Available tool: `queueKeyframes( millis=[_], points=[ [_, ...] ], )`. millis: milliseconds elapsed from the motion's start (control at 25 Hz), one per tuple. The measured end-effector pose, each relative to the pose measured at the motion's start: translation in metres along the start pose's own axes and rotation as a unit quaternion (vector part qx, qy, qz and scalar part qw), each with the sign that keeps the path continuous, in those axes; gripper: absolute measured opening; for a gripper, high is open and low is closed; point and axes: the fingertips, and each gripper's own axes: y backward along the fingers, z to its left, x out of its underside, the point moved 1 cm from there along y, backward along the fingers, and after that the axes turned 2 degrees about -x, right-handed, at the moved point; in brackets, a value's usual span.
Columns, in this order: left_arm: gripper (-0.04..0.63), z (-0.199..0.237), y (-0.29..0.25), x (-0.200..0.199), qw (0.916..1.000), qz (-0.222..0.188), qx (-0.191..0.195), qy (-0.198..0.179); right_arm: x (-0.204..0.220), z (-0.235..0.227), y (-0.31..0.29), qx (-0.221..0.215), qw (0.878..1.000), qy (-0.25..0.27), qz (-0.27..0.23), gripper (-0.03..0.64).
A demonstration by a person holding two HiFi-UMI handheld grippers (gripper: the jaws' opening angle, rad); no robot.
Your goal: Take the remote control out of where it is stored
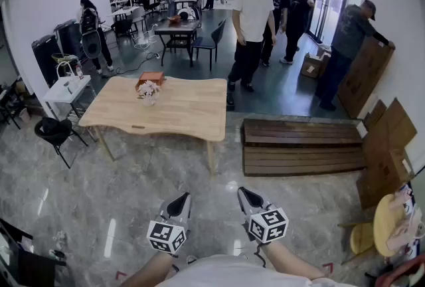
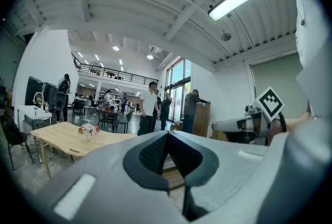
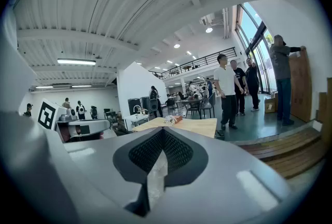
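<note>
The left gripper (image 1: 179,202) and right gripper (image 1: 250,196) hang with jaws pressed together on nothing, low over a grey marble floor (image 1: 126,173) in a wide hall. Well ahead of both stands a wooden counter (image 1: 186,113) carrying an orange box (image 1: 151,77). The remote control cannot be made out.

The bench (image 1: 192,113) was pale natural wood. The floor (image 1: 119,179) was glossy grey marbled stone. The left tool (image 1: 178,204) and right tool (image 1: 247,196) each showed black jaws on a white body, with black-and-white square markers. The slatted platform (image 1: 302,146) was dark brown. The box (image 1: 151,77) was orange-brown.
</note>
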Motion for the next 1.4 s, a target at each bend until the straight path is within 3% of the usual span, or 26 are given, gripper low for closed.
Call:
queueKeyframes(
  millis=[680,1400],
  points=[
    [0.0,0.039,0.022,0.009,0.9996,0.005,-0.025,0.008,0.009,0.028,-0.035,-0.019,1.0,0.003,0.009,0.028],
    [0.0,0.146,0.075,-0.007,0.9976,-0.02,-0.059,0.031,-0.007,0.117,-0.126,-0.038,0.999,0.019,-0.003,0.028]
  ],
)
